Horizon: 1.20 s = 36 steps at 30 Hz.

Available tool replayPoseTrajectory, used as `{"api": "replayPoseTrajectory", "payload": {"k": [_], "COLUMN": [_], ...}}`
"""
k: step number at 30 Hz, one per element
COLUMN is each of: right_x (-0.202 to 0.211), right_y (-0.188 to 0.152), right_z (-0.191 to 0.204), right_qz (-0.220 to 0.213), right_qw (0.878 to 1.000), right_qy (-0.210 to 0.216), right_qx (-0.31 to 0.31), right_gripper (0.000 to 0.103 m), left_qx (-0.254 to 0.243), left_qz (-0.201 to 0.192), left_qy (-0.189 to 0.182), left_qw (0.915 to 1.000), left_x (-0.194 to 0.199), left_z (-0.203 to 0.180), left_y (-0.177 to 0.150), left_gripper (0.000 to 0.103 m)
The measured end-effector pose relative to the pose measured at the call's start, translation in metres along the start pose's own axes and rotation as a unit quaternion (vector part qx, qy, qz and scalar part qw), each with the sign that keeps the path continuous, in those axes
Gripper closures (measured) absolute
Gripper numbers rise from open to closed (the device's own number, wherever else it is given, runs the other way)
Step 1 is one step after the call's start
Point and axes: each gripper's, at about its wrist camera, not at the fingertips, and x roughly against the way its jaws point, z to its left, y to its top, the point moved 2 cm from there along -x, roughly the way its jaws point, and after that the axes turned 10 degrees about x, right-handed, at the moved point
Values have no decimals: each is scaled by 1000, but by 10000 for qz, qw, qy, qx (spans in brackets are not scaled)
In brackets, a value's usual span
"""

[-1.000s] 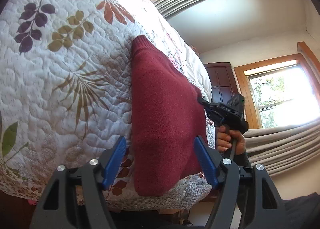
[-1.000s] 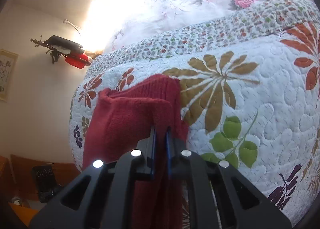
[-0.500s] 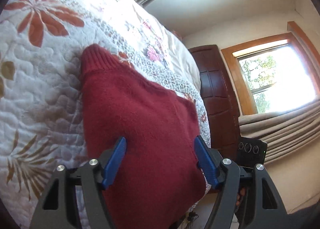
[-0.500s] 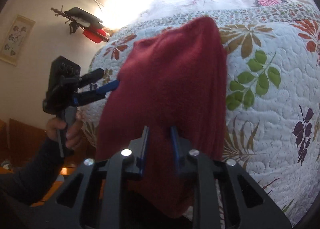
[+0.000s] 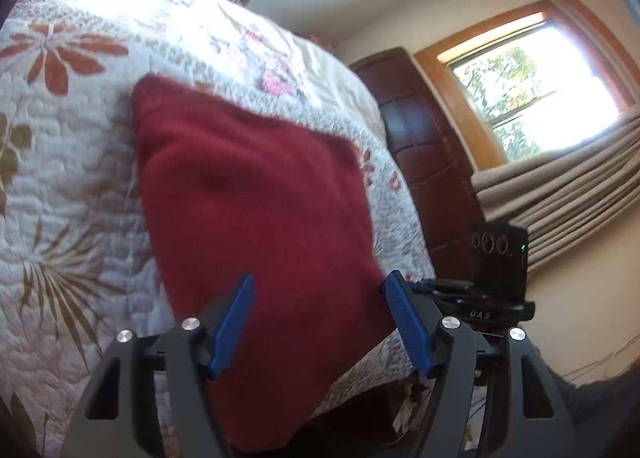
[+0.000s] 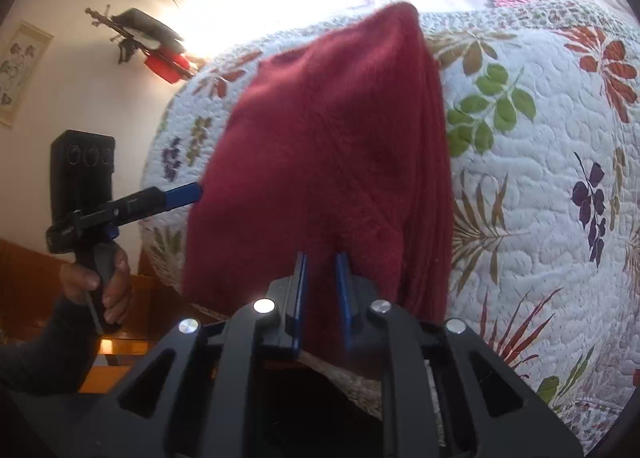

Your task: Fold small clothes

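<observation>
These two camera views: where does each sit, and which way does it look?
Left wrist view: sits behind the left tongs, open, facing the red sweater on the quilt; window beyond.
Right wrist view: sits behind the right tongs, slightly open, facing the sweater; a hand shows.
Shared: sweater, quilt.

My left wrist camera faces 1 o'clock, my right faces 11, both close over the same sweater [image 5: 256,194] on the quilt [image 6: 540,186].
</observation>
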Motion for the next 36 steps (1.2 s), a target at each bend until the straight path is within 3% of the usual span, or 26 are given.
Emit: {"api": "replayPoseTrajectory", "payload": {"k": [1,4,6,10,12,14,16,19,21,23,24,25,26,27,28,31,33,36], "right_x": [-7,-11,-1,31,30,14,1,3,14,30,40,53,68,83,99,141,166,214], "right_y": [-1,-5,-5,-11,-19,-28,-34,-40,-46,-54,-59,-66,-70,-76,-82,-99,-106,-118], "right_z": [-7,-25,-18,9,17,17,1,-16,-11,1,10,20,35,52,68,105,126,163], "right_qz": [42,39,1,-262,-182,83,186,58,-40,-160,-221,-325,-490,-674,-886,-1342,-1448,-1630], "right_qw": [9999,9989,9990,9994,9998,9997,9992,9994,9995,9994,9986,9968,9933,9878,9807,9559,9484,9355], "right_qy": [-145,-151,-273,-153,-58,-144,-336,-238,-212,-301,-486,-730,-1009,-1308,-1610,-2502,-2754,-2990], "right_qx": [-71,-440,-361,-146,26,161,64,-239,-209,-111,-51,81,292,508,674,752,617,941], "right_gripper": [103,103,103,90,88,88,97,100,90,63,41,32,28,14,5,3,3,3], "left_qx": [80,-59,-154,-229,-155,1,176,495,700,634,578,529,445,294,115,-83,-20,-326], "left_qz": [14,-16,-41,-378,-284,-138,5,-177,-348,-556,-670,-786,-937,-1137,-1362,-1906,-2330,-2462], "left_qy": [-45,-27,13,-317,-337,-92,240,519,570,574,611,719,941,1253,1581,2495,2681,2774], "left_qw": [10000,10000,9999,9985,9989,9999,9996,9973,9953,9948,9942,9929,9901,9851,9779,9494,9348,9281], "left_x": [-9,-22,-13,37,44,32,11,-2,6,22,33,44,57,71,85,124,150,187], "left_z": [7,6,-4,-13,-7,4,19,31,25,9,-2,-14,-27,-43,-59,-109,-143,-190], "left_y": [-2,-2,-4,-28,-50,-66,-78,-81,-82,-91,-96,-105,-115,-125,-136,-168,-185,-199], "left_gripper": [37,36,35,35,35,35,35,35,34,30,27,24,14,7,6,4,4,4]}}
